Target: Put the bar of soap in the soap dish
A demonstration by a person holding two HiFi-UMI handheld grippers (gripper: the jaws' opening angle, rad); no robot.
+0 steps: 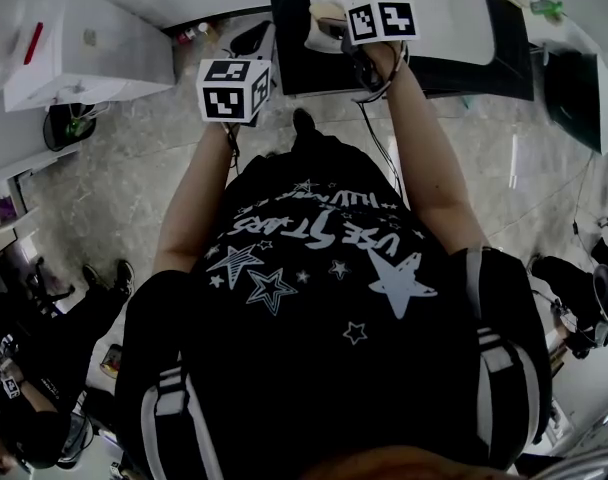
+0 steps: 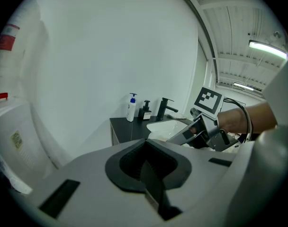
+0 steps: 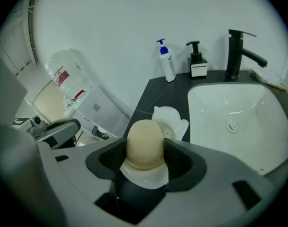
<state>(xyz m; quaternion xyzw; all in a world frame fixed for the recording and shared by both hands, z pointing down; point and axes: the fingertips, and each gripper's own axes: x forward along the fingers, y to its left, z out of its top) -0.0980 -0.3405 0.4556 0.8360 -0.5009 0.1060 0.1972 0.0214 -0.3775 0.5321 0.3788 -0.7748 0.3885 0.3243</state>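
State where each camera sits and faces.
Head view: on the head, looking steeply down at floor and counter; torso, arms show.
Left gripper view: on the left tongs, facing the counter; right hand shows.
Right gripper view: on the right tongs, angled down at bar of soap, sink.
Gripper views share the faucet.

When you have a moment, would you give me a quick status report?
Right hand-held gripper shut on bar of soap; left hand-held gripper shut, empty. Soap dish just ahead on counter, path clear.
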